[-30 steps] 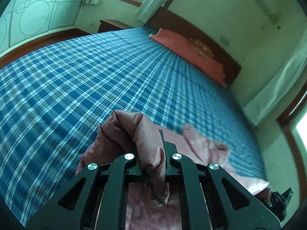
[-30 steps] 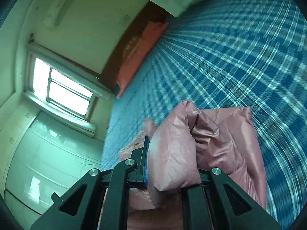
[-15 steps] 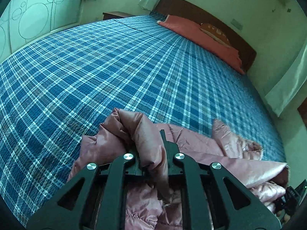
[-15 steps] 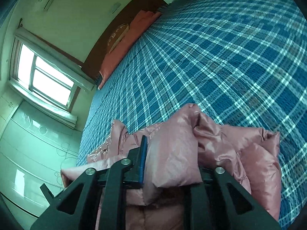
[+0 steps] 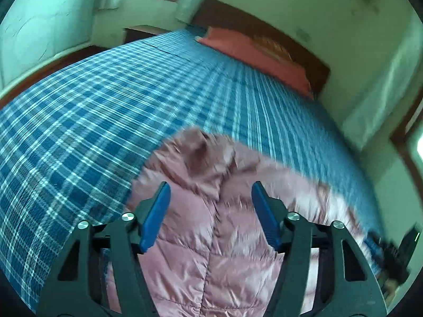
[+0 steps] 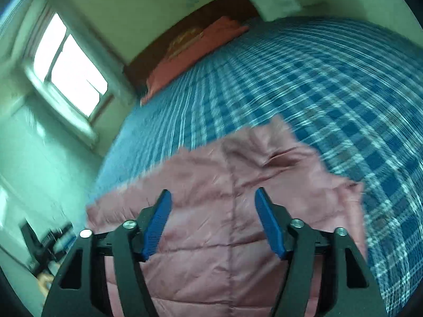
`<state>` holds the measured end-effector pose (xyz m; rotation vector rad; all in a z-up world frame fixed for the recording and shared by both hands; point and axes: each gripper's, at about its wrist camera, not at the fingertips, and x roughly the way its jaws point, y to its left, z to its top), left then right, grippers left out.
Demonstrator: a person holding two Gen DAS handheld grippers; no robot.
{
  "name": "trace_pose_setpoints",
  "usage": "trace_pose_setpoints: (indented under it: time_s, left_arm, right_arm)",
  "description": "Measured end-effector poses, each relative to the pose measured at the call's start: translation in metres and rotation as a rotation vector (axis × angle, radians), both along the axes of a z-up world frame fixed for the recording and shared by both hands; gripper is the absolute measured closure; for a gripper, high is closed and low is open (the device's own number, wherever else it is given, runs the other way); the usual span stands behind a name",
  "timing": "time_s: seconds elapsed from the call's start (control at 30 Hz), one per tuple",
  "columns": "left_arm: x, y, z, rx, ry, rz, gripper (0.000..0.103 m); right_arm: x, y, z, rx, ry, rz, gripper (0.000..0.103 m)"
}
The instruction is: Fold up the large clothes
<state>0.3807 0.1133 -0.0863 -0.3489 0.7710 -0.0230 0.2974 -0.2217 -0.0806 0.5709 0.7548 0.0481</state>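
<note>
My left gripper [image 5: 210, 203] and right gripper [image 6: 212, 206], jaws just opened and empty, hover over the pink jacket [image 5: 216, 237] near the bed [image 5: 79, 121] edge; smoothing it flat probably comes next.

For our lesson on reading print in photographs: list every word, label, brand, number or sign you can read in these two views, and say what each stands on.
None can be read.
Pink quilted jacket: no label or print shows.
Blue plaid bedcover: pattern only, no text.
Orange pillow: it carries a yellowish motif, too blurred to tell whether it holds letters.
Small plate on the wall above the headboard: too small and blurred to read.
</note>
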Motion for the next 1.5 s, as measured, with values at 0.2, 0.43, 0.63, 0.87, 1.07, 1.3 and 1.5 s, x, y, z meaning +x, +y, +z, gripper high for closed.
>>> trace_pose_setpoints:
  time_s: [0.2,0.43,0.63,0.87,1.07,1.3,1.5]
  left_arm:
    - [0.032,-0.027,-0.031,0.122,0.031,-0.016,0.041]
    - [0.065,-0.033,-0.059,0.185,0.120,-0.006,0.037]
    - [0.073,-0.017,-0.035,0.059,0.045,0.021,0.028]
    - [0.113,-0.014,-0.075,0.128,0.177,0.035,0.026]
    - [0.108,-0.004,-0.059,0.088,0.185,0.041,0.026]
    - [0.065,0.077,-0.043,-0.015,0.200,0.214,0.025]
    - [-0.004,0.132,-0.046,-0.102,0.221,0.321,0.025]
  right_arm:
    - [0.045,0.049,-0.006,-0.199,0.019,0.092,0.047]
    - [0.081,0.058,-0.029,-0.271,0.134,0.116,0.047]
    - [0.089,0.029,-0.021,-0.226,0.117,0.034,0.047]
    - [0.102,0.018,-0.044,-0.168,0.157,0.019,0.043]
    - [0.091,-0.002,-0.029,-0.099,0.151,-0.022,0.043]
    - [0.036,-0.062,-0.024,-0.072,0.208,-0.160,0.043]
    - [-0.035,-0.103,-0.019,0.010,0.222,-0.266,0.043]
